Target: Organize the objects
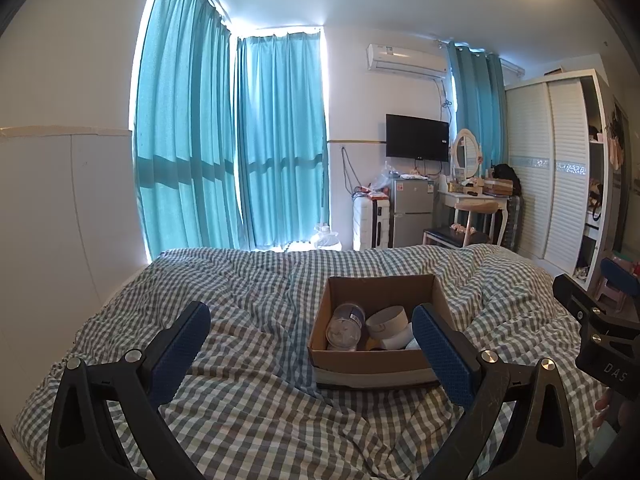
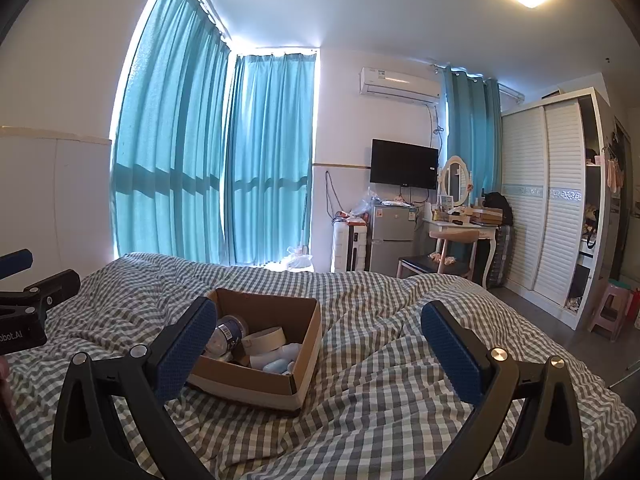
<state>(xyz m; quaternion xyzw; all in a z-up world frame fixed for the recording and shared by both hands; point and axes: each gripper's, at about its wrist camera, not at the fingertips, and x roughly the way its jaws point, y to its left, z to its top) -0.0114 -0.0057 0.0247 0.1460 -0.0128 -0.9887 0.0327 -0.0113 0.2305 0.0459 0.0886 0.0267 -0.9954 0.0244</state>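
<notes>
Hovering over the bed [image 1: 256, 320], the left gripper [image 1: 310, 344] and right gripper [image 2: 320, 340] both gape wide and empty; the cardboard box [image 2: 256, 380] sits on the rumpled checked quilt holding a clear jar [image 1: 346, 326] and tape roll [image 1: 386, 318], so pressing its rim could tip it on soft bedding

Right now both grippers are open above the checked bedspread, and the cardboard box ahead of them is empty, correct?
Not quite. The cardboard box is not empty: the left wrist view shows a clear jar and a white round container inside. The left gripper and right gripper are open above the checked bedspread.
</notes>
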